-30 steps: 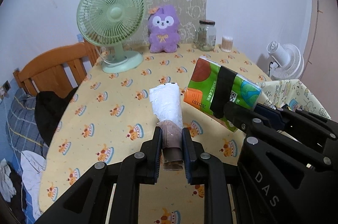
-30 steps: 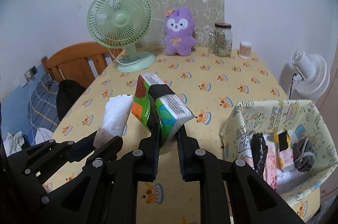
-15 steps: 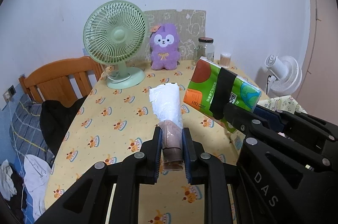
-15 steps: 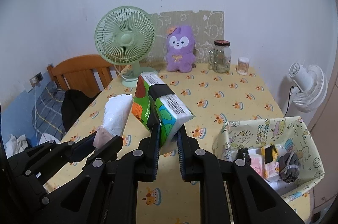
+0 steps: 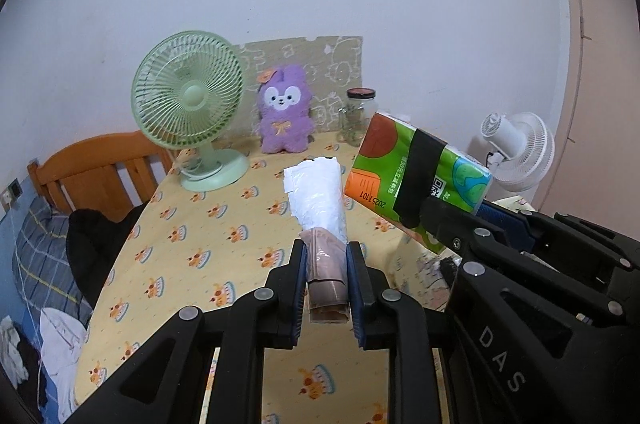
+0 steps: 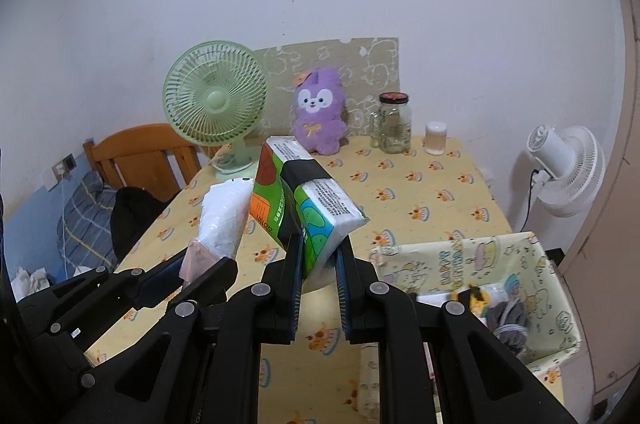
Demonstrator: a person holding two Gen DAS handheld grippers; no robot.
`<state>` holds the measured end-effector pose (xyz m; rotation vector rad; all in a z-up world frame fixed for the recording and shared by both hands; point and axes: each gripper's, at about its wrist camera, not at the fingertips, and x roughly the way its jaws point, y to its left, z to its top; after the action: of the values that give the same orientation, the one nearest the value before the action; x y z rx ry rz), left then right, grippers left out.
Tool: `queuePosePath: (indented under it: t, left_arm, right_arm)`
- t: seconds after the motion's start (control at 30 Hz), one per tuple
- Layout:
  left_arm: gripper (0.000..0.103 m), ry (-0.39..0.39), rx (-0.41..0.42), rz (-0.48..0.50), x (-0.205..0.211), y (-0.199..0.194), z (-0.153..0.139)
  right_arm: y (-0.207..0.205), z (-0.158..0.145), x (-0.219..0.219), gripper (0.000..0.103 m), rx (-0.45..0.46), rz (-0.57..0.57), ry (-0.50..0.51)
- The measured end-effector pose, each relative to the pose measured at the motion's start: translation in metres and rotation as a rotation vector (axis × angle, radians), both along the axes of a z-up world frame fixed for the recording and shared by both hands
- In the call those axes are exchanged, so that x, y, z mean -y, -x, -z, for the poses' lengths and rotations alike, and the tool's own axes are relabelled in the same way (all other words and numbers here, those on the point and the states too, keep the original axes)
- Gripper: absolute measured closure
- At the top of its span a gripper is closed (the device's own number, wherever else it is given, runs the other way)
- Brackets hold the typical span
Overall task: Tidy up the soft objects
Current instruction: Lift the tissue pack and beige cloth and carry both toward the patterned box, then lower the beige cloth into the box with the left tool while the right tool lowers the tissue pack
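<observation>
Against the views a second ago, both loads now sit higher over the desk [image 6: 440, 183]: the far edge with the green fan [image 5: 188, 91] and purple plush [image 5: 284, 111] has dropped lower in each picture, and more of the patterned fabric bin [image 6: 520, 256] shows at the right. That suggests the lift is done and the carry toward the bin is under way, with both things clear of the cloth. The left gripper [image 5: 326, 276] is clamped on the brown end of a white plastic-wrapped roll [image 5: 318, 195], its pads pressing either side with no gap showing. The roll's long axis runs straight out along the fingers, pointing away and slightly upward toward the plush, white end foremost. The right gripper [image 6: 318, 264] is closed tight on the near lower corner of a green tissue pack [image 6: 304, 191] banded with black tape. The pack's long axis tilts, its far end raised toward the fan and its white-printed face turned up and right. The two things hang side by side, near but seemingly not touching, though the fisheye makes that gap hard to judge. The bin already holds a few small items, so I judge both loads need to swing right and then down.
</observation>
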<state>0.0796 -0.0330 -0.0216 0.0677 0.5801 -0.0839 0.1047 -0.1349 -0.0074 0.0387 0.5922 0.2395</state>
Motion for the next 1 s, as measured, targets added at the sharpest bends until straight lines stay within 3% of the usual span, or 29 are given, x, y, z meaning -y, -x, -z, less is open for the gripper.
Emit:
queuePosePath:
  t: [1.0]
  left_arm:
    - [0.084,0.016,-0.011,0.147,0.085,-0.015,0.004]
  right_arm:
    - [0.001,0.004,0.089,0.085,0.013,0.138,0.002]
